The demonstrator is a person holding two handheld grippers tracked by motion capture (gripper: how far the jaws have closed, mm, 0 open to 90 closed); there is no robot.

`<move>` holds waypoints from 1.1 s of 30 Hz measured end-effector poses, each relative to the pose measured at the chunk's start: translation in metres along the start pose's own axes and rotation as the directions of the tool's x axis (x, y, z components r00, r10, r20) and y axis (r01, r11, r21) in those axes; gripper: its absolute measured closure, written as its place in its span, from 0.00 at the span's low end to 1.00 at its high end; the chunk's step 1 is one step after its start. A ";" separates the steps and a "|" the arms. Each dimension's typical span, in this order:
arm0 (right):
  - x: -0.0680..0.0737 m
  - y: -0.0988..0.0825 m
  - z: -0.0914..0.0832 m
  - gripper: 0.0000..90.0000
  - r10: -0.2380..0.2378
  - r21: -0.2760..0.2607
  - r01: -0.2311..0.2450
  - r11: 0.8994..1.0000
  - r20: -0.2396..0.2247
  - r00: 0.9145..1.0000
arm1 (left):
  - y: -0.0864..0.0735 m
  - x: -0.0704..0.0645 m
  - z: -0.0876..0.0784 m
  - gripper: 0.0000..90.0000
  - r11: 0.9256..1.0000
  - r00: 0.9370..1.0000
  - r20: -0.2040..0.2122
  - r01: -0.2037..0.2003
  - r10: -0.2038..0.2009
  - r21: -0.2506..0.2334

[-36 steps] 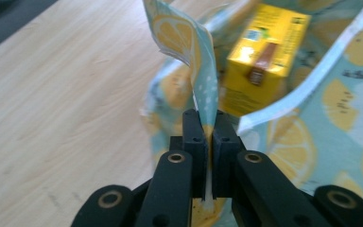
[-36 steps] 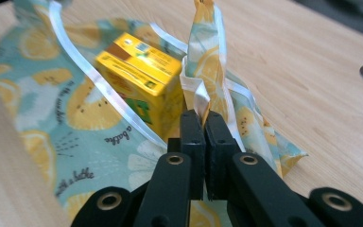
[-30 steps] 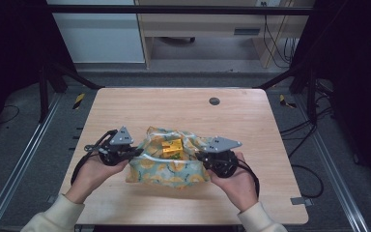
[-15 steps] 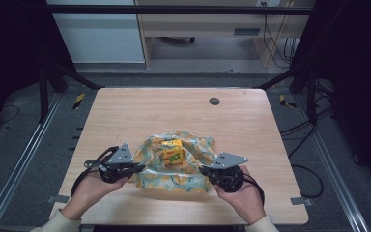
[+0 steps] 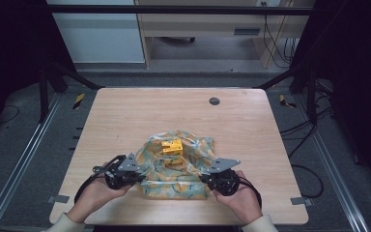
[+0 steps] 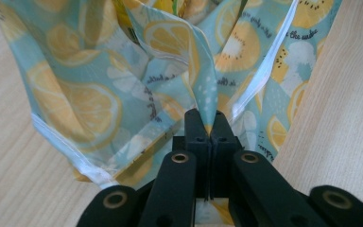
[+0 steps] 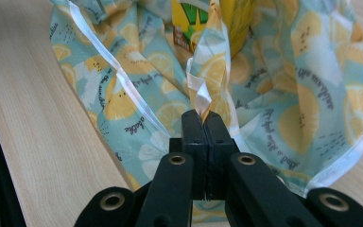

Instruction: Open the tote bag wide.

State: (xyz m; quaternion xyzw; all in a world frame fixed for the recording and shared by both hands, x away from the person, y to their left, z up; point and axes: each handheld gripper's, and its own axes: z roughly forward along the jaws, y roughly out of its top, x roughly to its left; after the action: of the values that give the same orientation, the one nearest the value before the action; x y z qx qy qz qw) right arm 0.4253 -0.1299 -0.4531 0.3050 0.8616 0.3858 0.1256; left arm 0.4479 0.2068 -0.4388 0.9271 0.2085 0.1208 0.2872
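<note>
Low in the centre of the high view, a lemon-print cloth (image 5: 176, 166) lies bunched on the desk (image 5: 125, 116) around a small yellow carton (image 5: 172, 146), which sits near the cloth's upper middle. At the lower left of that frame the left gripper (image 5: 137, 175) has its jaws pinched tight on one corner of the cloth; at the lower right the right gripper (image 5: 206, 178) clamps the opposite corner the same way. Each gripper view shows a thin fold of fabric squeezed between closed jaws. The step looks like wrapping the carton, so the two corners should be drawn evenly, at matching height, to keep the carton centred. Pulling one side harder would likely tip the carton or slide it out; a shallow pinch could slip off the white hem
</note>
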 end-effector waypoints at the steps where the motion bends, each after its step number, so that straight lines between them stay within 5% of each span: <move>1: 0.000 0.000 0.000 1.00 0.000 0.000 0.000 1.000 0.000 1.000 | -0.001 0.000 0.002 0.99 1.000 1.000 0.002 0.003 -0.003 0.003; 19: 0.005 -0.013 0.023 0.97 0.033 0.143 -0.034 0.989 0.009 0.999 | -0.014 -0.006 0.029 0.99 0.997 0.999 0.049 0.020 -0.024 0.071; 26: 0.001 0.004 0.001 0.68 0.010 0.060 -0.013 0.998 0.044 0.999 | -0.017 -0.008 0.029 0.99 0.998 0.998 0.051 0.019 -0.022 0.068; 33: -0.011 0.032 -0.014 0.52 -0.024 0.040 0.020 0.999 0.105 0.994 | -0.016 -0.010 0.029 0.99 0.998 0.999 0.045 0.012 -0.015 0.068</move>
State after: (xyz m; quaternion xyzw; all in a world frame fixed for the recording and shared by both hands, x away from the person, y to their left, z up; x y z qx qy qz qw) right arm 0.4416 -0.1284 -0.4198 0.3179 0.8644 0.3509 0.1693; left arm 0.4444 0.2005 -0.4730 0.9374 0.2123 0.0903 0.2610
